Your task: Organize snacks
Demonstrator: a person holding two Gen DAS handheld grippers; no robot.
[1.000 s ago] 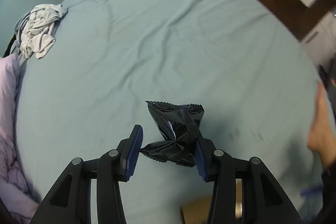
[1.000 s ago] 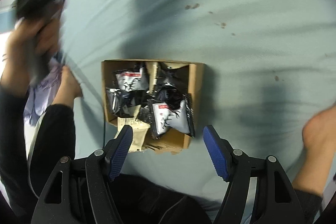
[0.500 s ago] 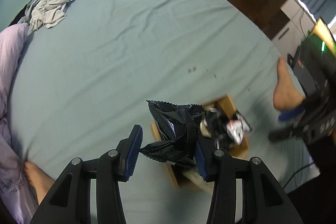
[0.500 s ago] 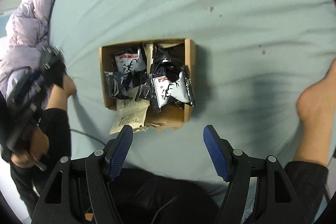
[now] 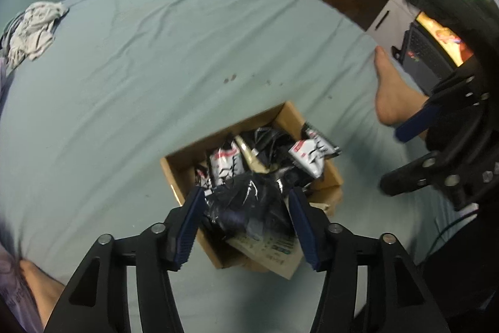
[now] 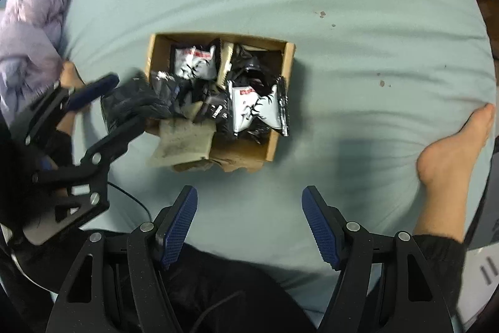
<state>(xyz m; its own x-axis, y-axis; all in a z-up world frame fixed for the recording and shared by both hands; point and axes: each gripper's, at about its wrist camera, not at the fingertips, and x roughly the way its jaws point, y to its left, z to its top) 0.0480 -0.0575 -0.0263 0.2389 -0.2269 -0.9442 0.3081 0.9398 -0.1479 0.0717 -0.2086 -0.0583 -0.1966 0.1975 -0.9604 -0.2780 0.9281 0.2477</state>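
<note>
A: While the left gripper (image 5: 246, 220) hangs over the open brown cardboard box (image 5: 177, 164) on the pale green bedsheet (image 5: 156, 52), what sits between its blue pads?

B: A crumpled black foil snack packet (image 5: 246, 205), at the box's 7 o'clock corner. The jaws have just been opening; whether the pads press on it, blur hides.

A: Box contents?

B: Black-and-white snack packets (image 6: 255, 105), piled loosely; a beige paper sheet (image 6: 184, 142) spills over the 6 o'clock wall.

A: Right gripper (image 6: 249, 223)?

B: Jaws apart, nothing between them, above bare sheet at the box's 6 o'clock. A bare foot (image 6: 452, 139) rests at 3 o'clock.
</note>
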